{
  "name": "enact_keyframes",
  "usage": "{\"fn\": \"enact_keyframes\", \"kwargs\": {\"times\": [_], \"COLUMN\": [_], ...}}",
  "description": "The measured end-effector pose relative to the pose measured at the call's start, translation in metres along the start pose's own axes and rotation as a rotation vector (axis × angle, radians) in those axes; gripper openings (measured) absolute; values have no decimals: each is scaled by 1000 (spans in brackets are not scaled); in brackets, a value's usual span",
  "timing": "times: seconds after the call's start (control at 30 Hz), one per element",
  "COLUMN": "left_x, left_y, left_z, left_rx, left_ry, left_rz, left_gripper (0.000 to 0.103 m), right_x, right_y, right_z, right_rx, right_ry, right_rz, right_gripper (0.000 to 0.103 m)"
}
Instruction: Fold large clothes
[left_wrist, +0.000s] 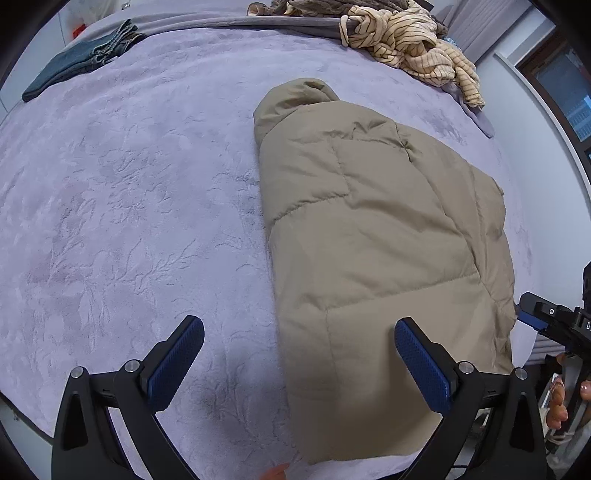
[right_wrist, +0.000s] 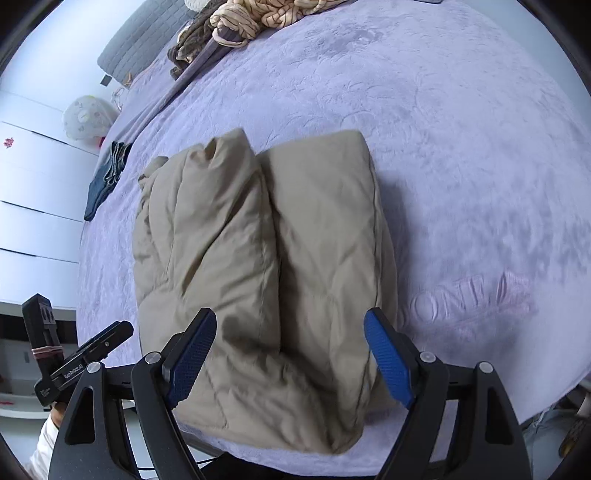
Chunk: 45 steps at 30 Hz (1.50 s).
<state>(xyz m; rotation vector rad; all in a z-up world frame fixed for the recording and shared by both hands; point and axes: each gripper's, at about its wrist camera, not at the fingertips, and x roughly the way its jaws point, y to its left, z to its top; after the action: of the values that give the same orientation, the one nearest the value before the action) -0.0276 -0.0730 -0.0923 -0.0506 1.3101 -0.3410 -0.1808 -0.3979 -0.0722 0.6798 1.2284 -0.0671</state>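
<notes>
A beige quilted puffer jacket (left_wrist: 376, 236) lies folded lengthwise on a lavender bed cover (left_wrist: 129, 184). In the right wrist view the jacket (right_wrist: 266, 258) shows two padded halves side by side. My left gripper (left_wrist: 299, 354) is open and empty, above the jacket's near left edge. My right gripper (right_wrist: 290, 347) is open and empty, hovering over the jacket's near end. The right gripper also shows at the right edge of the left wrist view (left_wrist: 532, 314). The left gripper's body shows at the lower left of the right wrist view (right_wrist: 92, 350).
Folded blue jeans (left_wrist: 77, 59) lie at the far left of the bed. A pile of striped cream clothes (left_wrist: 410, 40) and brown garments sits at the far end. White drawers (right_wrist: 33, 206) stand beside the bed. The bed edge (right_wrist: 535, 402) is near me.
</notes>
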Motion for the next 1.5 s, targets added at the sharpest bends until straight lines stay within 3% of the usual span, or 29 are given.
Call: {"fn": "enact_keyframes", "kwargs": {"times": [0.4, 0.57, 0.63, 0.8, 0.87, 0.93, 1.0, 1.17, 1.3, 1.43, 1.5], "left_x": [45, 57, 60, 65, 65, 67, 69, 72, 65, 62, 78], "left_y": [15, 9, 7, 2, 2, 2, 1, -5, -11, 6, 19], "left_z": [36, 38, 39, 43, 44, 46, 46, 45, 55, 73, 77], "left_rx": [-161, -176, -177, -177, -177, -176, -174, -161, -104, -119, -145], "left_ry": [70, 84, 89, 96, 96, 97, 99, 110, 90, 52, 89], "left_rz": [-188, -209, -210, -207, -205, -202, -198, -195, -209, -253, -327], "left_gripper": [103, 103, 103, 103, 103, 103, 103, 103, 103, 103, 103], "right_x": [35, 61, 71, 93, 93, 87, 82, 92, 119, 134, 139], "right_y": [-59, -85, -93, -103, -98, -84, -68, -21, -14, -18, -21], "right_z": [50, 56, 57, 57, 59, 64, 70, 79, 84, 89, 89], "right_rx": [102, 211, 255, 352, 348, 272, 166, -98, -103, -75, -67], "right_ry": [77, 104, 116, 131, 127, 121, 139, 240, 309, 333, 342], "right_rz": [126, 253, 296, 412, 514, 553, 521, 350, 273, 281, 288], "right_gripper": [90, 92, 103, 103, 103, 103, 103, 103, 103, 103, 103]}}
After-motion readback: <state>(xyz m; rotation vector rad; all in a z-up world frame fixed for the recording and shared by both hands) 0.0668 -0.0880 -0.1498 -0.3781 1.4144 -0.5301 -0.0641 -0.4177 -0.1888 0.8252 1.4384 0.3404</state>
